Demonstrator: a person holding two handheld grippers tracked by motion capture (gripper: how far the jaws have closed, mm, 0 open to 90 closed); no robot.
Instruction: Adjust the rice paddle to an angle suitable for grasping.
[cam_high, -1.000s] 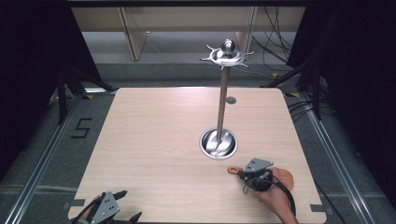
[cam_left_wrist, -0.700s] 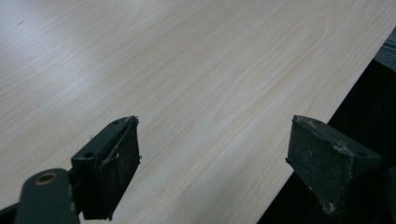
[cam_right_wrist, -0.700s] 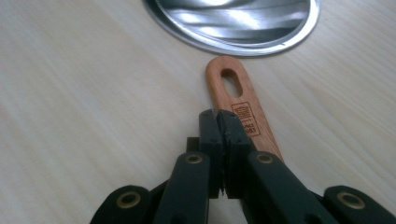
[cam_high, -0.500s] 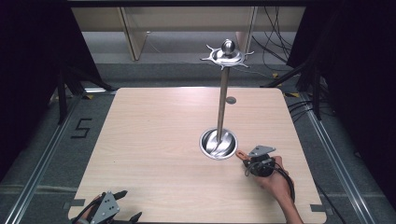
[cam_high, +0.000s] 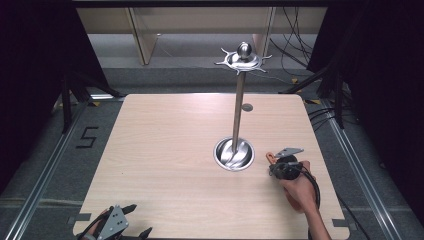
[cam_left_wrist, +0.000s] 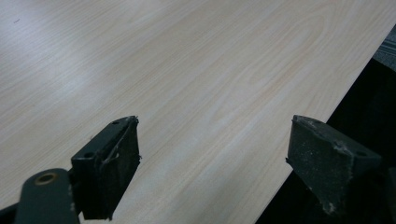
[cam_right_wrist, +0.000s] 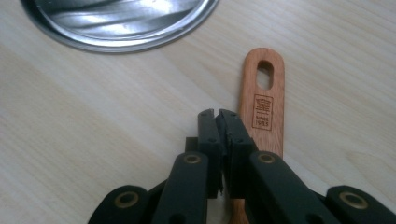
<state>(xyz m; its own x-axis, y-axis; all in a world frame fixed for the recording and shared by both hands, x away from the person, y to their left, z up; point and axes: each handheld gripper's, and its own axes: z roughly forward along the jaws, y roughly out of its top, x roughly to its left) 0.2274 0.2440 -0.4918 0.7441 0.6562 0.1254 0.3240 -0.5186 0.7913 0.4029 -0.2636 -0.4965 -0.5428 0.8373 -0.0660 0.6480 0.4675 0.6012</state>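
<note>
Nearby, steel base dish (cam_high: 234, 154) holding just its pole, right gripper (cam_right_wrist: 219, 116) jaws clenched on wooden handle (cam_right_wrist: 261, 100), left gripper (cam_left_wrist: 212, 140) jaws released

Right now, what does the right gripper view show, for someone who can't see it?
The right tongs are shut, with a wooden handle with a hanging hole lying on the pale wooden table just beside and under them. A shiny metal dish sits beyond.

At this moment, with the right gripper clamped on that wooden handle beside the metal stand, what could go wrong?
The right gripper is shut low on the wooden handle, so its long free end might swing or slip. The stand's round base lies close by; a careless lift could knock the tall stand. The left gripper sits open at the table edge, too far to steady anything.
</note>
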